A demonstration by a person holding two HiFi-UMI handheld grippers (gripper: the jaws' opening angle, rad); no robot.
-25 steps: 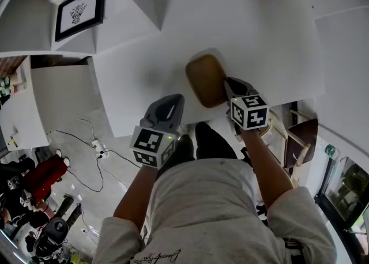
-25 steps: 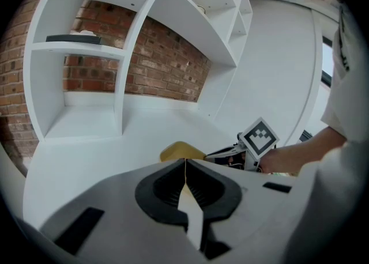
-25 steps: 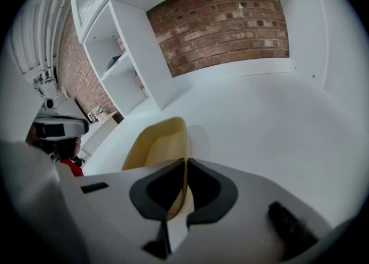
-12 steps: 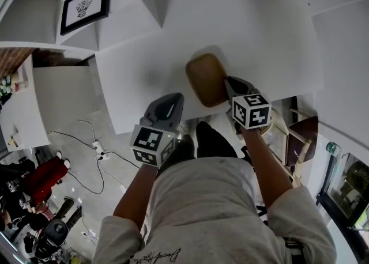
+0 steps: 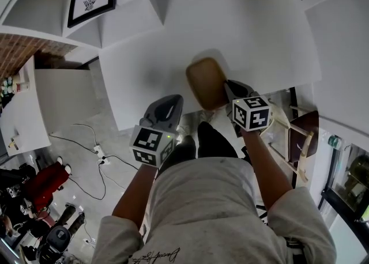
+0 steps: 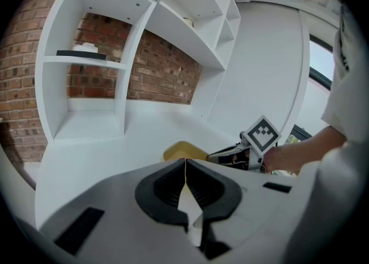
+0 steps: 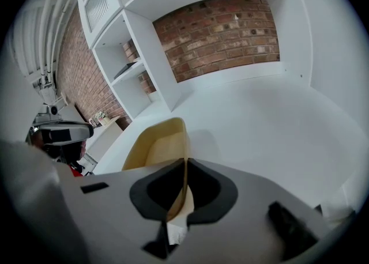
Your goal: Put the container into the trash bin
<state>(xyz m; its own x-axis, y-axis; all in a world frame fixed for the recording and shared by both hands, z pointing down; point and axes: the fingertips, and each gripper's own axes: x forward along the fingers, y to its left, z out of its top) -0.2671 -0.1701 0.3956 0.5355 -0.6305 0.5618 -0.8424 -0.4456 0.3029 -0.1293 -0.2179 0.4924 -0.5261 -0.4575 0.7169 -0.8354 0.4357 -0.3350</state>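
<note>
No text is legible; the shirt (image 5: 213,205) bears an unreadable script print (image 5: 157,255).

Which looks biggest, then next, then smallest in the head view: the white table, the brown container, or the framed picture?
1. The white table looks by far the largest.
2 and 3. The brown container and the framed picture look about the same size, so I won't rank them.
</note>
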